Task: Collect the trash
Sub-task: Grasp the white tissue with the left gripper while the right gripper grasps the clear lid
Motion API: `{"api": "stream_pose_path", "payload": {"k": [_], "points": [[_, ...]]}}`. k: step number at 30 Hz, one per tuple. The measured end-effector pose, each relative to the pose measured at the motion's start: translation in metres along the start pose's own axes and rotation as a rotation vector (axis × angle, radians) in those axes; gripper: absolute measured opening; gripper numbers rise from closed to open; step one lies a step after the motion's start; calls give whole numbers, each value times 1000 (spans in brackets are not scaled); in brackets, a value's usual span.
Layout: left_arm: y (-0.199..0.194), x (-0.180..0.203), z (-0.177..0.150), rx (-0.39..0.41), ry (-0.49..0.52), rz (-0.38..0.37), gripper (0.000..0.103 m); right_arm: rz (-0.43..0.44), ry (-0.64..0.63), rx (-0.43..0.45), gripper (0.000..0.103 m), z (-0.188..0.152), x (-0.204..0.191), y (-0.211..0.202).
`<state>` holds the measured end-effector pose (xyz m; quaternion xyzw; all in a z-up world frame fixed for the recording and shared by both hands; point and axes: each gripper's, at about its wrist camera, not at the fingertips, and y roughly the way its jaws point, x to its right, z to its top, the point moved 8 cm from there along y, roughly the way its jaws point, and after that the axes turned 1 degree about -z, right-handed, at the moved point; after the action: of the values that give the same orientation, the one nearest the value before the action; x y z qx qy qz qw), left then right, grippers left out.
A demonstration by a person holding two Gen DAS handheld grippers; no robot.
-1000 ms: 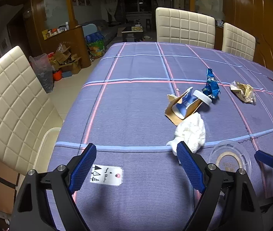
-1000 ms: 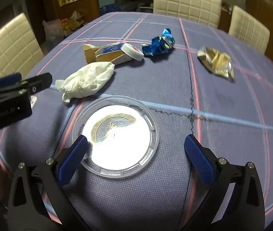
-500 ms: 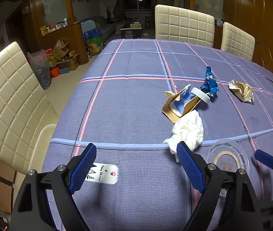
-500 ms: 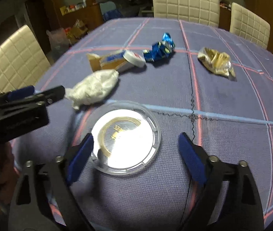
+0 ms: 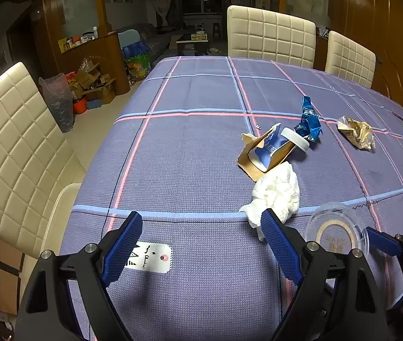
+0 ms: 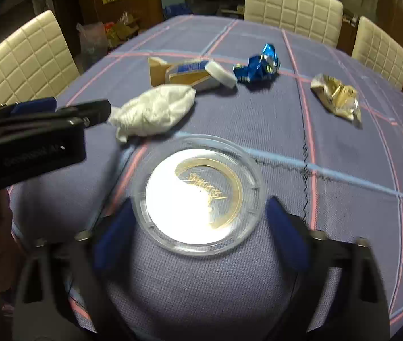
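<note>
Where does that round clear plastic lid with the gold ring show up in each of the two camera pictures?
Left wrist view: round clear plastic lid at lower right, beyond the right-hand finger.
Right wrist view: lid centre, between the blue fingers.
Shared landmark: crumpled white tissue, just beyond it.

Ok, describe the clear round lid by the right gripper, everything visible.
The clear round lid looks like thin transparent plastic, with a raised rim and a gold ring and lettering printed at its centre. It lies flat on the purple checked tablecloth, between the open fingers of the right gripper. Whether they touch its rim is unclear.
</note>
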<state>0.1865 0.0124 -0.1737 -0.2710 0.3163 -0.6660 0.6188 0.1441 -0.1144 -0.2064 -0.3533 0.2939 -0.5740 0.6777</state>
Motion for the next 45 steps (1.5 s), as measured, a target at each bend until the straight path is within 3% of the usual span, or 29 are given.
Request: {"api": "stream_pose_path", "payload": {"k": [11,18,19,20,23,26,35,45], "points": [[7,41,7,-7,86,-80,83,-56,119,36,85,14,47,-6],[36,65,16,-47,124,-57,81,-119,112,53,85,23,72,-2],[39,65,17,-54,132,-49,77,-129,111,50,85,24,76,1],[44,67,16,-71,141,-37,61,-131,117,49,85,25,80,2],[45,73,19,-84,136,-91,33,-119,144,44,85,27,89,6],[42,73,17,-74,150,-69,27,-113,158,44,85,28,93,6],[14,57,8,-12,153,-34,25,-93,97,86,85,32,67,-9],[-12,-1,6,46,93,66,25,-52,33,126,85,45,33,-22]]}}
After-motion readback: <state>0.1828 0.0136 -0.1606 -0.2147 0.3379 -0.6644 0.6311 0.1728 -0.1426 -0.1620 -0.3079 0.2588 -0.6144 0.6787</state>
